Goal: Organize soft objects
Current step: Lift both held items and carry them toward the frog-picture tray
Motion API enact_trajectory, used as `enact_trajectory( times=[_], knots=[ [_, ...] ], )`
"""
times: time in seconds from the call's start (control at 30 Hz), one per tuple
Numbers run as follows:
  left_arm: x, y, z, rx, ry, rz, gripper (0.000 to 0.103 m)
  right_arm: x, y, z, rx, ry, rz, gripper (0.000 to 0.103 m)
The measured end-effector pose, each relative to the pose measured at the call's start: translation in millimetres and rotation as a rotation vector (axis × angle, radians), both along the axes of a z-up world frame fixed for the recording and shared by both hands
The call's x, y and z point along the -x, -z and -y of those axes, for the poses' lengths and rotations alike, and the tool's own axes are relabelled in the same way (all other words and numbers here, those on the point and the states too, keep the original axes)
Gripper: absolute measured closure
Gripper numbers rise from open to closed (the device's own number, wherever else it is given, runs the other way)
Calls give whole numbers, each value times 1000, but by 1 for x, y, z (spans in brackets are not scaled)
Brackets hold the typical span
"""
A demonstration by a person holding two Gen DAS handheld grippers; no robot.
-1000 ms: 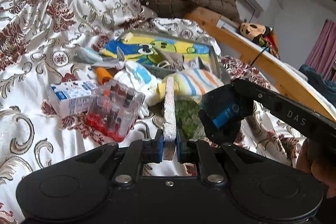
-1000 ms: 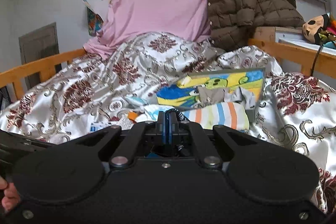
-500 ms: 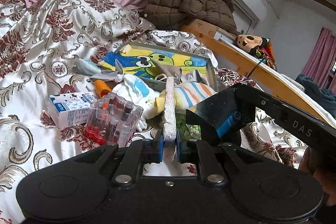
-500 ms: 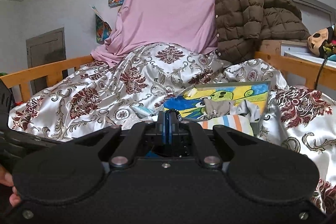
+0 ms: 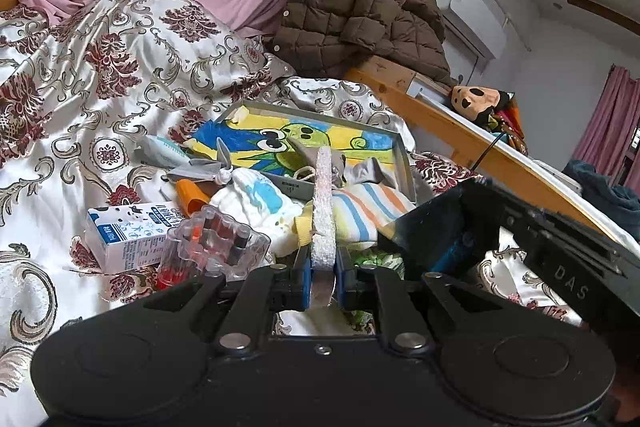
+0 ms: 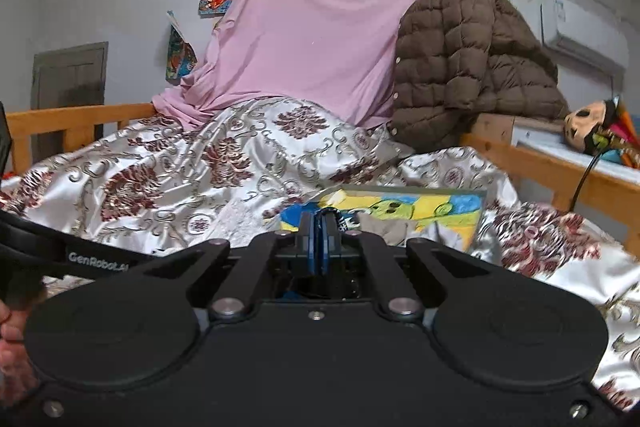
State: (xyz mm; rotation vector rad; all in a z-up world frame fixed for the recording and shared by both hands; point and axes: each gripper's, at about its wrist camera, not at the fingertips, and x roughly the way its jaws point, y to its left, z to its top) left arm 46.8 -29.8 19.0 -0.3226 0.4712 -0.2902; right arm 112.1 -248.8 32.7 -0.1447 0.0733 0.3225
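Sponge strip (image 5: 325, 211), white and coarse-grained, stands upright between the pads of the left tongs (image 5: 322, 281), which are drawn narrow and pinch only its lower end; the free length rises in front of the cartoon-painted tray (image 5: 403, 163) lying on the bed (image 5: 80, 99). Just beyond the grip lie a striped sock (image 5: 368, 213) and a white-and-blue cloth bundle (image 5: 256, 199), with a milk carton (image 5: 128, 235) and a clear plastic holder of small bottles (image 5: 216, 239) to the left. The right tongs (image 6: 319, 247), empty with pads pressed together, sit close at the right of the left wrist view and face the tray from near bed level. Likely faults: the strip, held by one end, may bend or slip out if swung quickly toward the tray; its tall free end may catch on the tray's near wall (image 5: 288, 185); the two tools, standing near each other, may knock together; and a low sweep could tip the bottle holder, which looks light and top-heavy. Whether the sponge is compressed enough to hold firm cannot be judged.
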Motion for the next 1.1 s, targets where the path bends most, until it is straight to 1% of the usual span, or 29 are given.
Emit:
enact_trajectory(
  times=[0.13,0.23,0.5,0.67,0.73,0.83,0.9,1.03,1.1],
  knots=[
    [-10,-5,3,-9,6,19,91,-13,-4,3,17,21,27,103],
    [-19,-9,6,-10,10,40,91,-29,-5,8,-1,41,22,103],
    [-47,-11,11,-8,-5,40,91,-80,-4,25,-78,81,13,103],
    [-79,-22,14,3,-16,52,91,-118,-4,45,-187,90,-14,103],
    [-93,-26,16,12,-20,54,91,-131,-5,51,-215,97,-16,103],
    [-114,-29,21,14,-23,51,91,-146,-3,60,-231,97,-22,103],
    [-130,-31,25,7,-21,46,91,-155,-1,62,-223,95,-25,103],
    [-162,-33,41,-25,7,38,91,-172,-1,67,-225,85,-33,103],
    [-179,-33,48,0,31,10,91,-183,-1,71,-231,82,-41,103]
  ],
)
